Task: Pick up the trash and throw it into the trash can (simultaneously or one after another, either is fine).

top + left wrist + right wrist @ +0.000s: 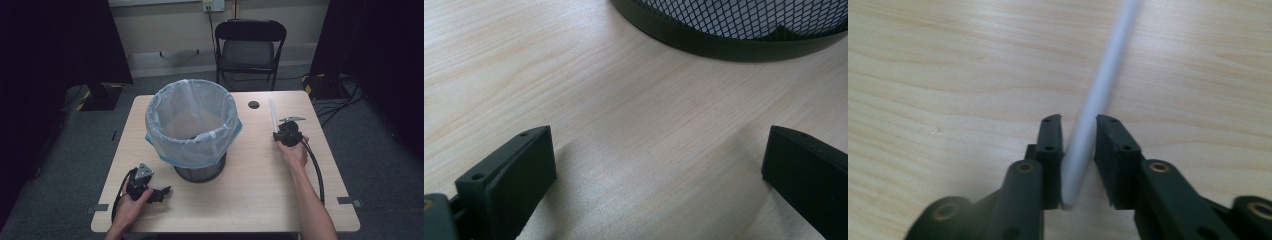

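Note:
A thin white tube [273,115] lies on the right part of the wooden table [260,195], pointing away from me. My right gripper [278,135] is shut on its near end; in the right gripper view both jaws press the tube [1100,85] at its near end, with the gripper [1078,127] low over the tabletop. My left gripper [165,192] rests in the hand at the front left, jaws wide apart and empty [659,155]. A black mesh bin [192,125] with a pale plastic liner stands mid-table, its base [724,42] just ahead of the left jaws.
A round cable hole [254,105] sits in the table left of the tube's far end. A black folding chair [248,50] stands behind the table. Cables [340,100] lie on the floor at the right.

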The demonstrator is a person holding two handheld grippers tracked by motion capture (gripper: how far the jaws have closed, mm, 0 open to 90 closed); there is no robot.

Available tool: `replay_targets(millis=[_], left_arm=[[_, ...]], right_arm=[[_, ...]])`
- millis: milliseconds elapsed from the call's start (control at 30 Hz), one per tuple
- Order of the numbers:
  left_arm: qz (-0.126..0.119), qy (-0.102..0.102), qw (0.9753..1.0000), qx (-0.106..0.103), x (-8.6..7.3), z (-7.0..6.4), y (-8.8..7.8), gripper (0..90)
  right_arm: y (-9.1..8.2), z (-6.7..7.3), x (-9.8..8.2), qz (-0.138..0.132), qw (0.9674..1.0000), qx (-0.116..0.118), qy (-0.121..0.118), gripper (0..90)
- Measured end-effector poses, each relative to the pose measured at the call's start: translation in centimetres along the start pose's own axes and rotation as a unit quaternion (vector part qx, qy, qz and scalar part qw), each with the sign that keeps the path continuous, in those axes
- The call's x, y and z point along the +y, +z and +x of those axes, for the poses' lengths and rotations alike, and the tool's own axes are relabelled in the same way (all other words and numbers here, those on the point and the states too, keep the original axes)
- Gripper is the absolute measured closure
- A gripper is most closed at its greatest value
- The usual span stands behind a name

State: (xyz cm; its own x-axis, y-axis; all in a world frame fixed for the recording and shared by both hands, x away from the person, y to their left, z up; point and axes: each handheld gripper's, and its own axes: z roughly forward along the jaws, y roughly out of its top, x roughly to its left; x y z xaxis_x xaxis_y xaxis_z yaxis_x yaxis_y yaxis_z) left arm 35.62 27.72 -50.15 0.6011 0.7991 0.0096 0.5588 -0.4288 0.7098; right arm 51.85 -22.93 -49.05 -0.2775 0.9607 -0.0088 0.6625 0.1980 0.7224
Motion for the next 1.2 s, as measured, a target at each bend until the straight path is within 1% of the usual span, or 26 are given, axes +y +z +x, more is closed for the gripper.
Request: replay_targets(millis=[167, 333, 467, 533, 600, 700, 767, 800, 900, 1000, 1067, 1100, 1200], left_arm=[[0.000, 0.000, 1.0000, 0.000, 0.0, 0.0, 0.0, 0.4], [0.000, 0.000, 1.0000, 0.000, 0.0, 0.0, 0.0, 0.4], [0.001, 0.000, 1.0000, 0.001, 0.0, 0.0, 0.0, 0.4], [0.001, 0.000, 1.0000, 0.000, 0.0, 0.0, 0.0, 0.4], [0.001, 0.000, 1.0000, 0.000, 0.0, 0.0, 0.0, 0.4], [0.000, -0.001, 1.0000, -0.001, 0.0, 0.0, 0.0, 0.4], [-0.001, -0.001, 1.0000, -0.001, 0.0, 0.0, 0.0, 0.4], [0.000, 0.000, 1.0000, 0.000, 0.0, 0.0, 0.0, 0.4], [-0.001, 0.000, 1.0000, -0.001, 0.0, 0.0, 0.0, 0.4], [-0.001, 0.000, 1.0000, -0.001, 0.0, 0.0, 0.0, 0.4], [-0.001, 0.000, 1.0000, -0.001, 0.0, 0.0, 0.0, 0.4], [-0.001, 0.000, 1.0000, -0.001, 0.0, 0.0, 0.0, 0.4], [-0.001, 0.000, 1.0000, -0.001, 0.0, 0.0, 0.0, 0.4]], right_arm=[[-0.2, 0.0, -0.1, 0.004, 1.0000, 0.006, 0.001, 79.5], [-0.7, -0.1, -0.2, 0.015, 0.9998, 0.015, -0.005, 79.7], [-0.8, -0.1, -0.3, 0.016, 0.9997, 0.016, -0.001, 79.8], [-0.8, -0.1, -0.4, 0.015, 0.9997, 0.017, 0.000, 79.9], [-0.9, -0.1, -0.5, 0.013, 0.9996, 0.023, 0.015, 80.1], [-1.0, 0.0, -0.6, 0.011, 0.9995, 0.026, 0.017, 80.2], [-1.1, 0.1, -0.6, 0.007, 0.9993, 0.029, 0.023, 80.2], [-1.3, 0.1, -0.6, 0.005, 0.9991, 0.034, 0.025, 80.2], [-1.6, 0.2, -0.6, 0.002, 0.9990, 0.038, 0.024, 80.3], [-2.1, 0.3, -0.5, -0.006, 0.9988, 0.042, 0.025, 80.3], [-2.3, 0.4, -0.5, -0.006, 0.9987, 0.042, 0.029, 80.3], [-2.5, 0.4, -0.5, -0.010, 0.9984, 0.047, 0.030, 80.3], [-2.9, 0.5, -0.5, -0.014, 0.9981, 0.050, 0.033, 80.4]])
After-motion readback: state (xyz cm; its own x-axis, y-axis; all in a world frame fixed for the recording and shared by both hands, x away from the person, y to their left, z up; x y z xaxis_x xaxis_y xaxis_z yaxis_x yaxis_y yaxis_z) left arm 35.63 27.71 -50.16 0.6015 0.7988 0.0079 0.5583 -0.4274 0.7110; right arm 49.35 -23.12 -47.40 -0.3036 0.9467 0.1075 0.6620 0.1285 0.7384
